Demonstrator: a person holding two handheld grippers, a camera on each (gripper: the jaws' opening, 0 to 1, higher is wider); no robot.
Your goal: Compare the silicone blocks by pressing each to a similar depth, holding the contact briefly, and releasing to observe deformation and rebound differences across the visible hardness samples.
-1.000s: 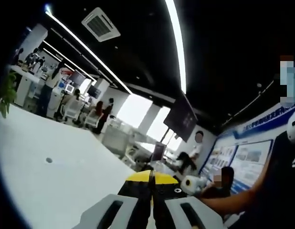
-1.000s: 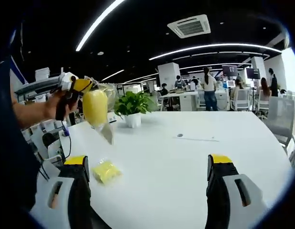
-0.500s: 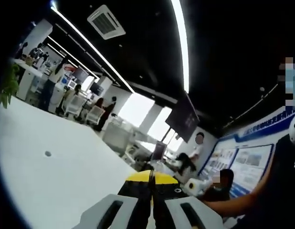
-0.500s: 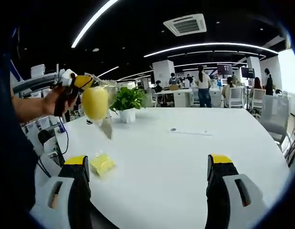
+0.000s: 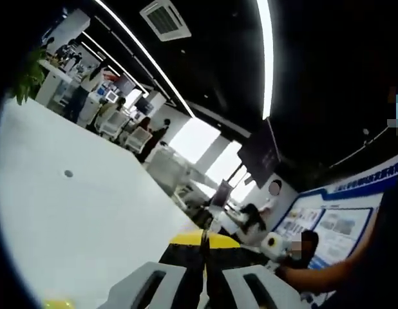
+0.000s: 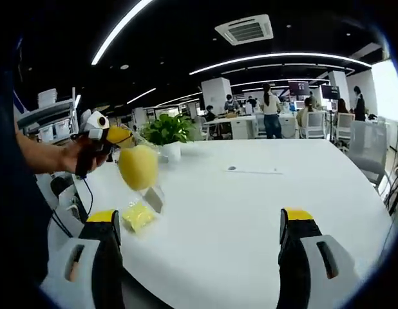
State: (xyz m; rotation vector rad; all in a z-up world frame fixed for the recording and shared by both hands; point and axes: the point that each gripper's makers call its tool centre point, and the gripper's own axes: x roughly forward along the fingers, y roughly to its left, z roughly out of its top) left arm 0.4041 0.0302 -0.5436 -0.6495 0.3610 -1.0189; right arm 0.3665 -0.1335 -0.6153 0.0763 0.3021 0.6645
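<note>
Left to right across the right gripper view, I logged the person's hand (image 6: 75, 156) at the far left, gripping the left hand-held gripper (image 6: 107, 136) raised above the white surface (image 6: 250, 212). Its jaws were closed on the clear wrapping of a yellow silicone block (image 6: 138, 167), so the bagged block hung free in the air, a corner of the clear bag (image 6: 154, 198) trailing below it. I judged it was held by the wrapping to carry it without squashing the sample before any press.

Just below, a second bagged yellow silicone block (image 6: 138, 217) lay flat on the surface near its left edge, beside my right gripper's left jaw. Further back stood a potted plant (image 6: 168, 133).

The right hand-held gripper (image 6: 198, 241) was wide open and empty, jaws spread apart over bare surface; I took that as readiness to press.

In the left gripper view the left jaws met, yellow tips together, and a sliver of yellow (image 5: 57, 304) showed at the bottom edge.

No press contact made yet.
</note>
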